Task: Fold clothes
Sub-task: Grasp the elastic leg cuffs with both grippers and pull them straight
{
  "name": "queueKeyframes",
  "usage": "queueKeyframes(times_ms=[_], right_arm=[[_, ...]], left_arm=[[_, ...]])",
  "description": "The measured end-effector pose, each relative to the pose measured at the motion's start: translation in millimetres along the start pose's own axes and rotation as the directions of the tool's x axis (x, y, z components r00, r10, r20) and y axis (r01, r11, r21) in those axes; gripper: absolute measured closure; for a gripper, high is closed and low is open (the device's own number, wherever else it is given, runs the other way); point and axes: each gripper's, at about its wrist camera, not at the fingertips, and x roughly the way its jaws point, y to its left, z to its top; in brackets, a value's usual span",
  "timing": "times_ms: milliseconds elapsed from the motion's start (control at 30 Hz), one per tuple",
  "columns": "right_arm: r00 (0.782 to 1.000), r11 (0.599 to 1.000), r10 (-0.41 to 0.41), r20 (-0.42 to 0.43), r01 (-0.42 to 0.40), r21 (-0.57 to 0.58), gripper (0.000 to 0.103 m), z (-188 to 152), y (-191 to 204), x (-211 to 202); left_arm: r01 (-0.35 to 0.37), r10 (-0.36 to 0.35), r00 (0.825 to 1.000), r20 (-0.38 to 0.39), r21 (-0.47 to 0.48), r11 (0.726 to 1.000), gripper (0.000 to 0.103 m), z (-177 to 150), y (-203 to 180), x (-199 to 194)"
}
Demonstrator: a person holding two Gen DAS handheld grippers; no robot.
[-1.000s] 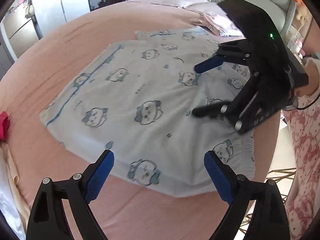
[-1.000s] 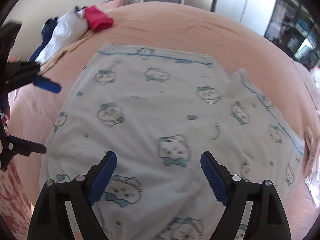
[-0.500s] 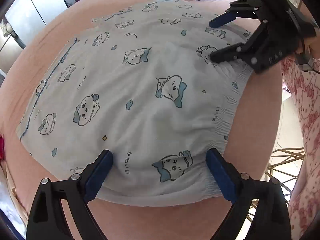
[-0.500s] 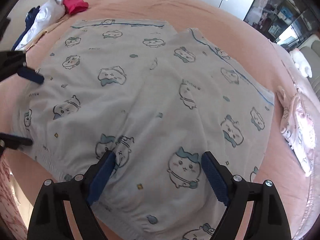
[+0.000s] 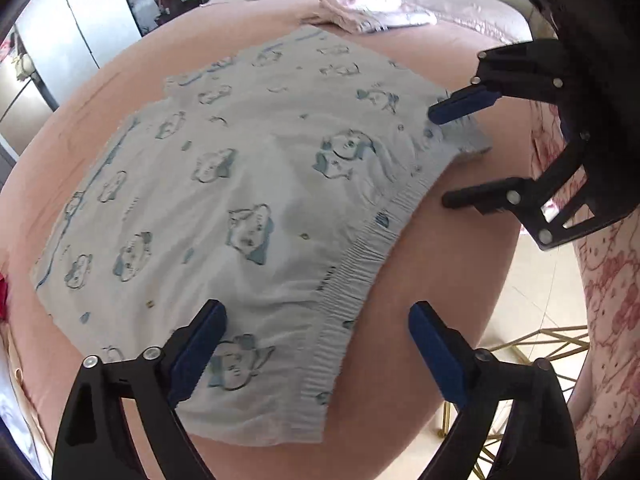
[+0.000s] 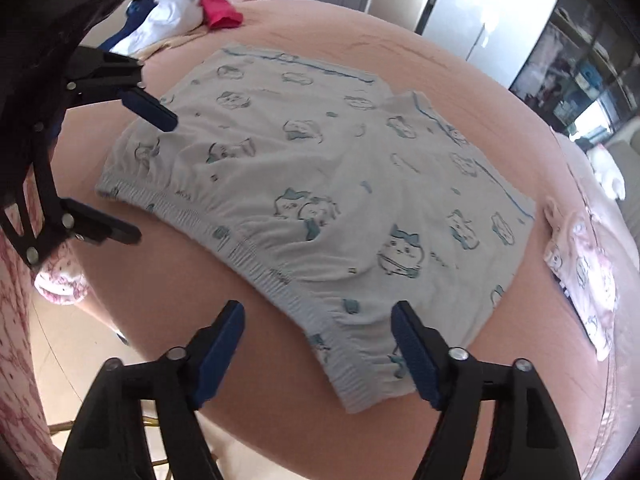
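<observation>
Both sets of fingers, left gripper (image 5: 316, 354) and right gripper (image 6: 318, 350), have just been narrowing yet stand unclenched astride the shorts (image 6: 320, 184) waistband (image 6: 280, 276). Light, floppy cotton; pinch the elastic corners. Beyond spreads the bed (image 6: 360, 36).

Pale blue shorts (image 5: 248, 208) printed with teal-and-white cartoon animals and edged in blue piping lie on a salmon-pink sheet (image 6: 400, 44), beside a pink printed garment (image 6: 580, 276), a red cloth (image 6: 218, 10) and black grippers with blue pads (image 5: 432, 344).
</observation>
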Motion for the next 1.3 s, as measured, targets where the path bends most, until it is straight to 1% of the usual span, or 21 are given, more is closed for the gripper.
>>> queueKeyframes(times_ms=[33,67,100,133,167,233,300,433,467,567,600,667,700,733,800,867,1000,1100,1233,1267,1300], right_arm=[[1.000,1.000,0.004,-0.004,-0.004,-0.001,0.061,-0.9,1.8,1.1],[1.000,1.000,0.009,-0.005,-0.009,0.006,0.063,-1.0,1.9,2.0],[1.000,0.999,0.019,0.003,-0.019,0.030,0.069,0.9,-2.0,2.4],[0.999,0.998,0.031,0.010,-0.032,0.054,0.077,2.7,-6.3,2.5],[0.999,0.996,0.048,0.015,-0.049,0.079,0.080,4.4,-11.5,2.1],[0.997,0.991,0.066,0.030,-0.069,0.113,0.087,6.5,-17.7,-3.4],[0.997,0.991,0.053,0.059,-0.060,0.123,0.093,10.3,-21.2,-10.8],[0.984,0.988,0.006,0.177,-0.033,0.149,0.094,17.9,-28.9,-27.8],[0.986,0.987,0.007,0.168,-0.033,0.155,0.094,18.6,-30.1,-24.8],[0.998,0.986,0.070,0.009,-0.070,0.148,0.090,14.4,-29.3,6.5],[0.997,0.986,0.081,0.009,-0.081,0.146,0.088,10.1,-28.5,5.5],[0.995,0.986,0.098,0.012,-0.099,0.136,0.074,1.1,-26.7,-1.8],[0.993,0.985,0.116,-0.001,-0.115,0.128,0.057,-3.9,-25.8,-4.7],[0.992,0.985,0.129,-0.010,-0.126,0.121,0.046,-8.9,-25.2,-7.8],[0.992,0.986,0.124,-0.006,-0.122,0.114,0.045,-18.1,-26.0,-15.2],[0.996,0.987,0.091,0.020,-0.093,0.133,0.045,-24.0,-30.8,-23.4],[0.995,0.977,0.072,0.065,-0.084,0.196,0.045,-22.7,-39.1,-23.3],[0.999,0.982,0.029,0.021,-0.032,0.186,0.046,-18.3,-39.8,-5.3],[1.000,0.991,-0.028,-0.007,0.028,0.127,0.046,-22.9,-38.6,2.0],[0.999,0.992,-0.033,-0.007,0.033,0.120,0.046,-25.6,-39.2,0.3],[0.999,0.992,-0.035,-0.005,0.035,0.118,0.046,-29.0,-40.2,-0.8]], left_arm=[[-0.007,0.007,1.000,0.002,-0.002,1.000,0.024,0.9,-3.6,2.1],[-0.016,0.016,1.000,0.007,-0.014,1.000,0.032,2.2,-4.8,2.7],[-0.032,0.033,0.999,0.018,-0.050,0.998,0.053,4.3,-0.4,-0.4],[-0.047,0.049,0.998,0.029,-0.087,0.995,0.062,6.4,4.0,-3.5],[-0.055,0.060,0.997,0.038,-0.120,0.991,0.071,8.2,8.3,-6.4],[-0.049,0.058,0.997,0.050,-0.161,0.986,0.076,11.5,14.5,-9.2],[-0.086,0.097,0.994,0.055,-0.172,0.981,0.078,11.2,19.1,-15.0],[-0.172,0.188,0.978,0.094,-0.160,0.972,0.078,26.8,13.5,16.1],[-0.158,0.169,0.984,0.056,-0.156,0.975,0.078,24.0,16.2,23.4],[-0.130,0.126,0.991,-0.035,-0.160,0.979,0.077,16.7,21.0,43.5],[-0.130,0.130,0.991,-0.013,-0.166,0.978,0.077,15.9,20.4,40.0],[-0.082,0.083,0.997,-0.004,-0.188,0.979,0.076,12.2,22.3,31.3],[-0.049,0.049,0.999,-0.003,-0.202,0.978,0.071,9.6,24.0,27.1],[-0.019,0.020,1.000,0.002,-0.215,0.976,0.065,6.7,25.4,22.6],[-0.001,0.011,0.999,0.042,-0.235,0.972,0.039,0.8,25.9,11.6],[-0.016,0.042,0.994,0.097,-0.256,0.967,0.037,1.6,23.5,9.2],[-0.018,0.047,0.993,0.108,-0.254,0.967,0.037,-3.6,15.8,5.7],[-0.035,0.049,0.997,0.059,-0.221,0.975,0.037,-16.5,8.0,-2.4],[-0.170,0.166,0.985,-0.039,-0.124,0.978,0.037,-26.8,-3.2,14.2],[-0.171,0.169,0.985,-0.030,-0.143,0.975,0.040,-28.1,-1.1,13.2],[-0.174,0.173,0.985,-0.024,-0.161,0.971,0.060,-28.9,1.5,12.5]])
